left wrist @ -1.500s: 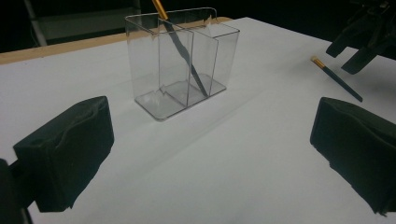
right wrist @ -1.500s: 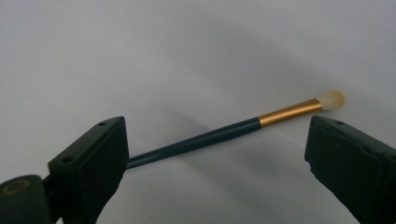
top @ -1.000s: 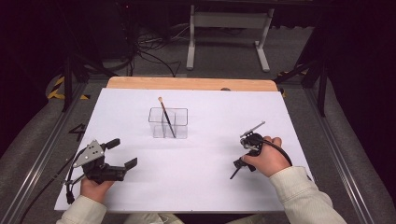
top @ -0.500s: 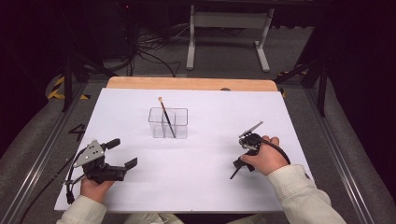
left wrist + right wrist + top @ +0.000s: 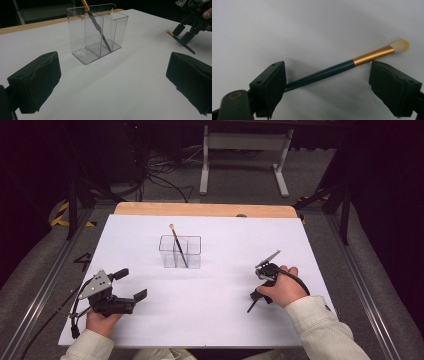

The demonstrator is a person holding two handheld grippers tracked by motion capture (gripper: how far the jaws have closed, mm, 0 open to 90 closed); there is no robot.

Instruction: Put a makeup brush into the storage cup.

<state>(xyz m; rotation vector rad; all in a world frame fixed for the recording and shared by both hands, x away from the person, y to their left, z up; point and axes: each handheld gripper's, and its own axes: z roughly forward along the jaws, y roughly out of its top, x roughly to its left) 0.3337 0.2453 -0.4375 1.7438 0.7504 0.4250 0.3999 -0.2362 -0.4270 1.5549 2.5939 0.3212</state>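
**Now closing on the brush**

Now the brush lies flat on the white table, between my right gripper's wide jaws, well apart from the clear holder, where another brush leans. I should center on the dark handle and close slowly, so it does not roll. My left gripper waits wide, holding nothing.

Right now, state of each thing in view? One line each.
Clear plastic two-compartment holder: upright, one brush inside.
Dark-handled gold-ferruled brush in holder: leaning, bristles up.
Second dark-handled gold-ferruled brush: lying on the white table.
Left gripper: open, empty.
Right gripper: open, straddling the lying brush.
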